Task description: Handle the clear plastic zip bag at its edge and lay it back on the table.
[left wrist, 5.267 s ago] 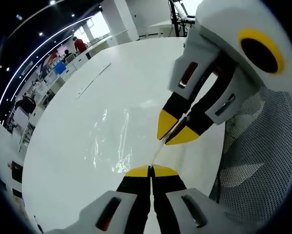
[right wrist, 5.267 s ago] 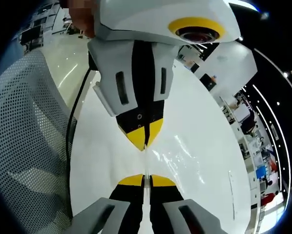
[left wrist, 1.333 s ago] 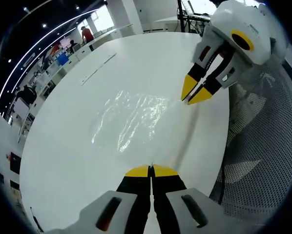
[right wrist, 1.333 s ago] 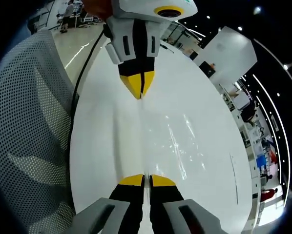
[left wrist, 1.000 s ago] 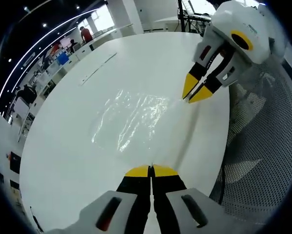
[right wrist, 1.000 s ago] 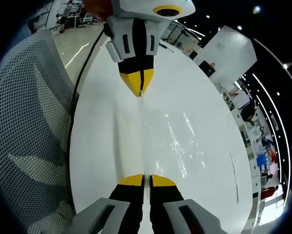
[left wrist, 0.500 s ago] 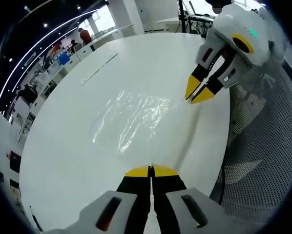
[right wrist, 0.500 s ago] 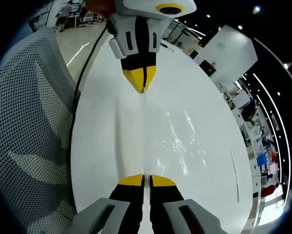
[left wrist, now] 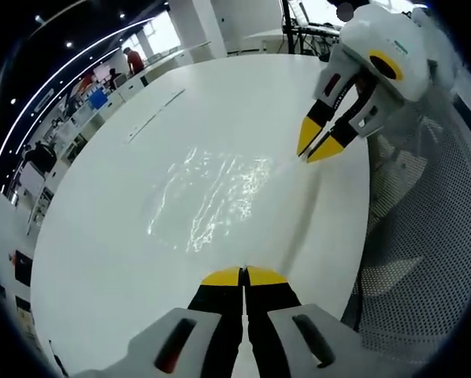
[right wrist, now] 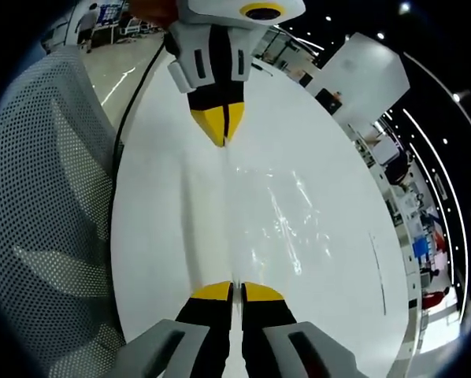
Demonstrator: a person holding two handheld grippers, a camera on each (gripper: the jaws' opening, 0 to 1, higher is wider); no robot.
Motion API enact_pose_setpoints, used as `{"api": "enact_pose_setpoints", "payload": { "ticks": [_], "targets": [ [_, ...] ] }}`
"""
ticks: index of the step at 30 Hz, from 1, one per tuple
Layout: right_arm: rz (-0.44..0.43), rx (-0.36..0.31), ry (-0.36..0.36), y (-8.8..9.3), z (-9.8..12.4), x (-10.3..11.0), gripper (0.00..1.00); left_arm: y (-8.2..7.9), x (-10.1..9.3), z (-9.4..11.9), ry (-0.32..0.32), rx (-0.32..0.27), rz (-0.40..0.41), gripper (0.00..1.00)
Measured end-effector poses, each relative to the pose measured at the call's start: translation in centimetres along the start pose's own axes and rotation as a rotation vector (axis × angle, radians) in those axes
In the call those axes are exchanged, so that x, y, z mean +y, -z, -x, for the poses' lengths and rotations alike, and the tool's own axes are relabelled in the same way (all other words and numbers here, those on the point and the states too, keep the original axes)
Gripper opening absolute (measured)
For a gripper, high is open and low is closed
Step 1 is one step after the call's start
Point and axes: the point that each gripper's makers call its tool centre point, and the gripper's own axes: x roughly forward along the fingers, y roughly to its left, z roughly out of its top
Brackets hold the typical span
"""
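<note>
The clear plastic zip bag (left wrist: 212, 197) lies crinkled and glinting on the white table (left wrist: 101, 260). One edge of it runs taut along the table's near side between my two grippers. My left gripper (left wrist: 243, 275) is shut on one end of that edge. The right gripper (left wrist: 316, 150), white with yellow tips, pinches the other end at the upper right. In the right gripper view my right gripper (right wrist: 231, 288) is shut on the thin edge. The left gripper (right wrist: 223, 135) holds the far end, with the bag (right wrist: 287, 220) spread out to the right.
A mesh chair (left wrist: 424, 236) stands just off the table's rim, also seen as a mesh chair (right wrist: 38, 197) with a black cable (right wrist: 129, 118) beside it. A thin strip (left wrist: 153, 116) lies far out on the table. People and desks fill the room behind.
Since 5.3 s ago the grippers have drawn apart and the bag has spread flat on the table. Over the last second both grips hold and little moves.
</note>
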Motion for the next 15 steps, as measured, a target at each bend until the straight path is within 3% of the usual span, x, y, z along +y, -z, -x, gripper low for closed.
{"api": "enact_pose_setpoints", "payload": {
  "ticks": [4,5,8,15],
  "targets": [
    [-0.015,0.0,-0.018,0.1,0.0,0.4,0.0,-0.1,0.2,-0.1,-0.003,-0.003,-0.011,0.0],
    [-0.053,-0.011,-0.046,0.0,0.1,0.8,0.0,-0.1,0.2,-0.1,-0.003,-0.002,-0.013,0.0],
    [-0.157,-0.121,-0.09,-1.6,0.6,1.1,0.1,-0.1,0.1,0.0,-0.006,0.002,-0.016,0.0],
    [-0.224,-0.166,-0.045,-2.3,2.1,-1.3,0.17,-0.2,-0.2,0.3,-0.013,-0.005,-0.016,0.0]
  ]
}}
